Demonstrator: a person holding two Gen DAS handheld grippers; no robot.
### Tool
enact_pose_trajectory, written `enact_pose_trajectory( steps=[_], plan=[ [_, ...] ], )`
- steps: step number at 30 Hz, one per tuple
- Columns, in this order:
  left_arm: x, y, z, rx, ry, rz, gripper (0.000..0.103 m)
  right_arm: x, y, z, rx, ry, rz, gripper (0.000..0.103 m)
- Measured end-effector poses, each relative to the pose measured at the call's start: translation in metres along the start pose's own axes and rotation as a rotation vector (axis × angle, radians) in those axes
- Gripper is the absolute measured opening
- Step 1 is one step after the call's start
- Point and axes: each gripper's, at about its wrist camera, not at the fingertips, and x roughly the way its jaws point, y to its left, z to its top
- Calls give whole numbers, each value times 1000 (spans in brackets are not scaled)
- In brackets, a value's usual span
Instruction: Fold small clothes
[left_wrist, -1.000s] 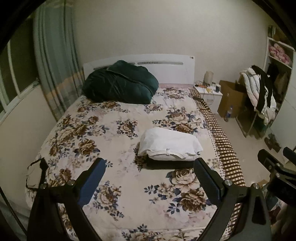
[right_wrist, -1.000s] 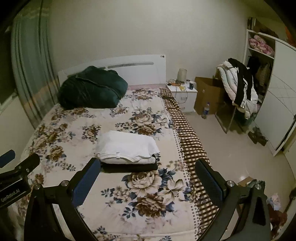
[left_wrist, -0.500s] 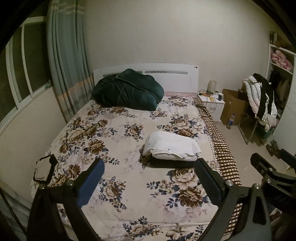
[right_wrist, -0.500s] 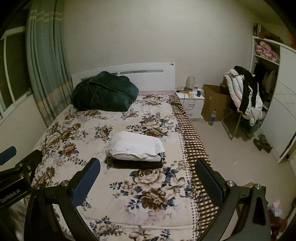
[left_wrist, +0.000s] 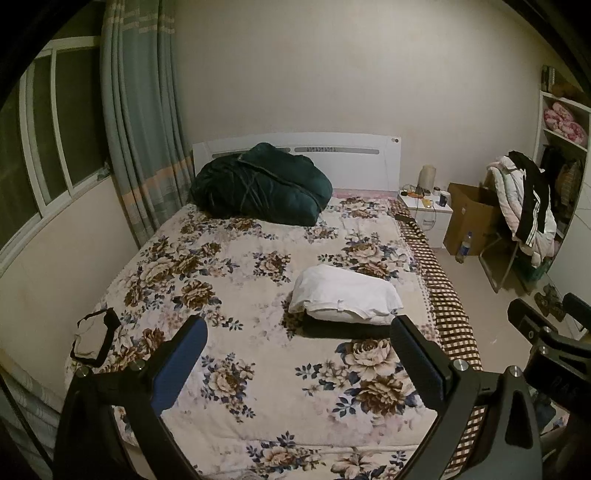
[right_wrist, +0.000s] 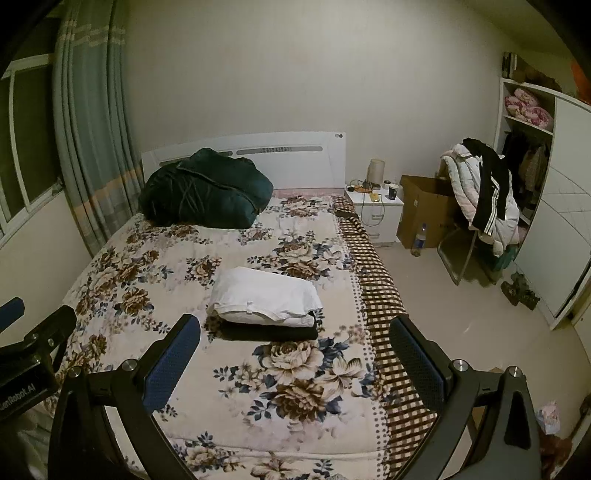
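A folded white garment (left_wrist: 345, 295) lies on top of a folded black garment (left_wrist: 343, 329) on the floral bed (left_wrist: 229, 280), right of centre; the stack shows in the right wrist view too, white (right_wrist: 264, 295) on black (right_wrist: 269, 331). A small white garment with black trim (left_wrist: 92, 338) lies at the bed's near left edge. My left gripper (left_wrist: 301, 363) is open and empty, held back above the foot of the bed. My right gripper (right_wrist: 295, 363) is open and empty, also well short of the stack.
A dark green duvet (left_wrist: 258, 184) is bundled at the headboard. A white nightstand (left_wrist: 430, 218), a cardboard box (left_wrist: 472, 218) and a chair heaped with clothes (left_wrist: 524, 206) stand right of the bed. A curtain (left_wrist: 144, 129) hangs at left.
Both grippers have pulled back and up from the bed, so the stack looks smaller and farther. Both stayed open. The clothes have not moved.
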Motion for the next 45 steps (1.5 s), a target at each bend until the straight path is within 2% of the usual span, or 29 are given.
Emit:
enact_pose_trajectory(
  steps=[19, 45],
  plan=[
    [-2, -1, 7, 3, -13, 7, 101, 0, 0, 6, 1, -6, 7, 103],
    [-3, 0, 7, 6, -15, 7, 101, -9, 2, -9, 28, -6, 7, 103]
  ],
)
